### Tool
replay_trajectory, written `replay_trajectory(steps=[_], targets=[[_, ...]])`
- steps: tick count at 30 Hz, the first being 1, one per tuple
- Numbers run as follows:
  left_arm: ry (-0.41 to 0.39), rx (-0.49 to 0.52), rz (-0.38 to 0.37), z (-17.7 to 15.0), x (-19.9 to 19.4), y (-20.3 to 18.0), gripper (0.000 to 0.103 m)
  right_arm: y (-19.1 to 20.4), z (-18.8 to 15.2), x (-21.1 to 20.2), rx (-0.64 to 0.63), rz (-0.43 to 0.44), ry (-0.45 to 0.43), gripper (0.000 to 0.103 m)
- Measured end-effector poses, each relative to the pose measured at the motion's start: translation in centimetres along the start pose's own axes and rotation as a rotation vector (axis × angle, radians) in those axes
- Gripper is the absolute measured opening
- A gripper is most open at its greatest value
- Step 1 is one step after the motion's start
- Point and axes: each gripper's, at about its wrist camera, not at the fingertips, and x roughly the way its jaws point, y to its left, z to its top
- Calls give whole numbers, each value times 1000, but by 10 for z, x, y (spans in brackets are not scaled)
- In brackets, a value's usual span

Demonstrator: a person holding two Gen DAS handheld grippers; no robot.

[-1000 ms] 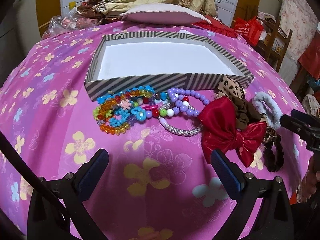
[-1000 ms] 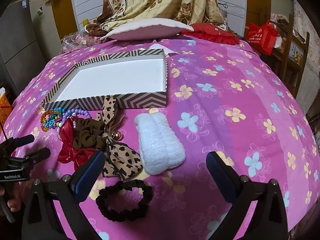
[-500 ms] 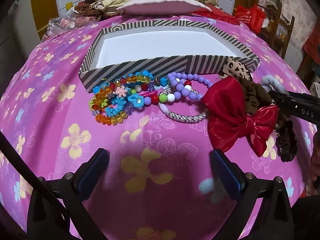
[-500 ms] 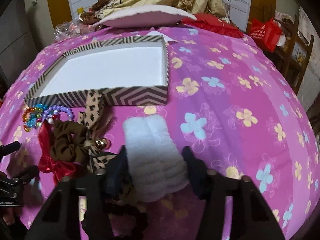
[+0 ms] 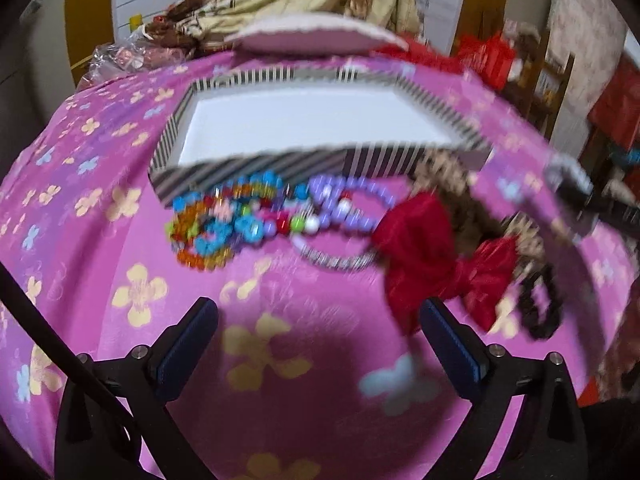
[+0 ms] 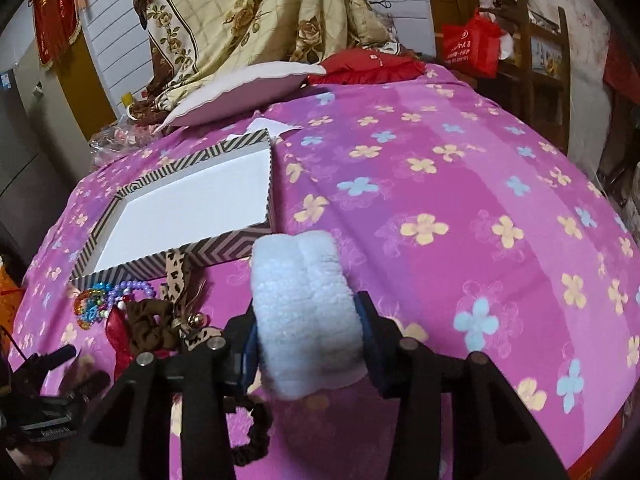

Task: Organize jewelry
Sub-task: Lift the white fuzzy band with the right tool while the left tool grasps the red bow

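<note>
dim warm indoor light | left view motion-blurred | right view sharp | fisheye edges bowed, dark corners

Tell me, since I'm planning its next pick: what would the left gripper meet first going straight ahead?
Probably the grey-and-white woven bangle, just ahead of the open left gripper; the bead bracelet pile lies slightly left. Motion blur leaves depth uncertain.

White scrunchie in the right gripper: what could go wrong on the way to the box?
The right gripper pinches the fluffy white scrunchie near its lower half; it may slip out. The box sits up and to the left, so a low swing could snag the leopard bow or its near wall.
</note>
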Motion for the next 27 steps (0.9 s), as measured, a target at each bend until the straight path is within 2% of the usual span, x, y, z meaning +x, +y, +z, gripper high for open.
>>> replay_trajectory(steps=[2,4,7,9,11,14,15,20,21,22,23,24,27], targets=[[-20,-9,-37,3,-4,-2,62,0,-1,2,-4,-2,15,45],[-3,7,-92,5,-1,-10,61,-1,-2,2,7,-2,20,45],[-2,87,-166,5,0,-29,54,-1,-2,2,14,15,26,45],[-17,181,-155,5,2,-47,54,3,-3,4,-2,19,34,45],[-21,230,-126,7,9,-58,53,6,-3,6,-10,18,37,45],[35,216,-137,10,28,-62,50,10,-4,6,-16,27,40,45],[59,205,-136,11,33,-62,43,12,-4,6,-21,28,40,45],[43,136,-165,15,34,-52,42,12,-4,6,-24,25,40,45],[40,145,-148,14,33,-53,35,12,-4,7,-24,21,42,45],[35,155,-143,12,31,-54,16,13,-4,8,-26,16,43,45],[28,166,-149,10,29,-55,4,13,-4,8,-28,13,43,45],[29,166,-153,8,27,-54,0,13,-4,9,-30,11,45,45],[30,159,-186,2,16,-48,0,15,-5,9,-40,4,46,45]])
